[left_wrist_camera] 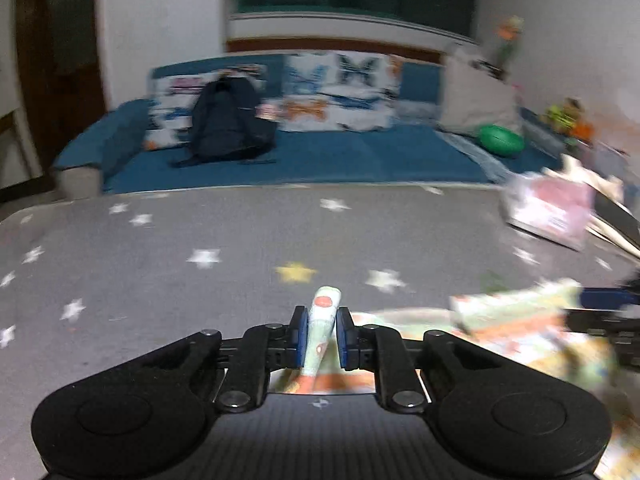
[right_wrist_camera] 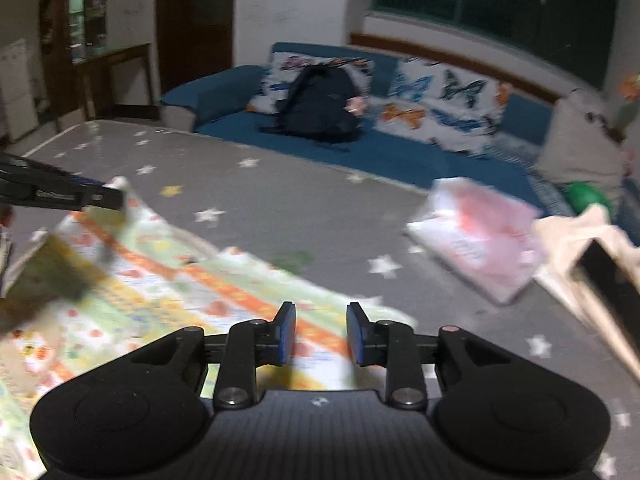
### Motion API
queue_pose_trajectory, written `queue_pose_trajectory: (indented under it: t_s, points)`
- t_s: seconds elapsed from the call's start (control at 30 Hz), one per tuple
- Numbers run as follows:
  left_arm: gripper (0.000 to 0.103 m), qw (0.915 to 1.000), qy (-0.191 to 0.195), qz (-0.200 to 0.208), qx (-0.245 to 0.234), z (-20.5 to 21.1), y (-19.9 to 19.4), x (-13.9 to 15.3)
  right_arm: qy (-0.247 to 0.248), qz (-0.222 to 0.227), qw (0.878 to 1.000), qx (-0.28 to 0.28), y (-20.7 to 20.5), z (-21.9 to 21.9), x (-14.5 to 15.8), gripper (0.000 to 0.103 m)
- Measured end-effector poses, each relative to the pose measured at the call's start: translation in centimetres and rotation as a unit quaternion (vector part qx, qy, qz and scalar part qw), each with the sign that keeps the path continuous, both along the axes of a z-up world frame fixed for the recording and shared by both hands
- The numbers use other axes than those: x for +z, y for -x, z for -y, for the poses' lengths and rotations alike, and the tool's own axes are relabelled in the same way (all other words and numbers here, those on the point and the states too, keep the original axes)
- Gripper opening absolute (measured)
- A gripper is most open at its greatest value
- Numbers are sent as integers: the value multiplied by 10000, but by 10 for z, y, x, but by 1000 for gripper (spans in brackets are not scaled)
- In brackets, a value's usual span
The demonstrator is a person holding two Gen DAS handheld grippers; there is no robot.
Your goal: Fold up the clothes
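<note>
Patterned garment (left_wrist_camera: 320, 332) pinched between left gripper (left_wrist_camera: 322, 334) fingers, right gripper (right_wrist_camera: 321, 332) fingers parted above it

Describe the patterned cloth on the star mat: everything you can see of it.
The patterned cloth is thin, soft-looking fabric, pale green and cream with orange bands and small printed motifs. It lies mostly spread on the grey star mat, somewhat rumpled. One bunched fold of it stands between the pads of the left gripper, which pinch it, lifting that corner. The right gripper is open above its near edge, jaws apart with no cloth between them. Blur hides finer detail.
</note>
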State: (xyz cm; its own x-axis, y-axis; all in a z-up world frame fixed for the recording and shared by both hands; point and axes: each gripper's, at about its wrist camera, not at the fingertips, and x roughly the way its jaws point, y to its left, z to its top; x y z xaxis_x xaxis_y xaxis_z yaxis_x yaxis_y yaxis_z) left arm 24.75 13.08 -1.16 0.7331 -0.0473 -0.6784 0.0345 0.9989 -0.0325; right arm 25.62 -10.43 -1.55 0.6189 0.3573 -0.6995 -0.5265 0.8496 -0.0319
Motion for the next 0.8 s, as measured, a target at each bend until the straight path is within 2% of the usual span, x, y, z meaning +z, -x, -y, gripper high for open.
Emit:
queue_pose_trajectory:
  t_s: [0.07,0.2,0.3,0.47,0.57,0.7,0.8]
  points:
    - [16,9995,6,-68,-324,12,0,-1,-13,-63,10000,75,-2,-10,-5,28]
    - [16,9975,-69,-177,-675,31,-8,-10,110,-66,9998,129,-4,-24,-14,31]
    - [16,9969,-113,-239,-737,41,-15,-19,164,-10,9998,128,-6,-26,-18,43]
    - [17,9973,-143,-286,-656,45,-20,-22,171,18,9998,-56,-14,-24,-16,46]
    - [27,9976,-103,-294,-618,43,-14,-15,153,-24,9999,5,-8,-20,-9,48]
    - [48,9981,-145,-238,-547,40,4,2,92,-243,9994,233,14,-11,0,54]
    - [52,9979,-223,-264,-543,40,23,13,148,-358,9985,387,35,-8,4,55]
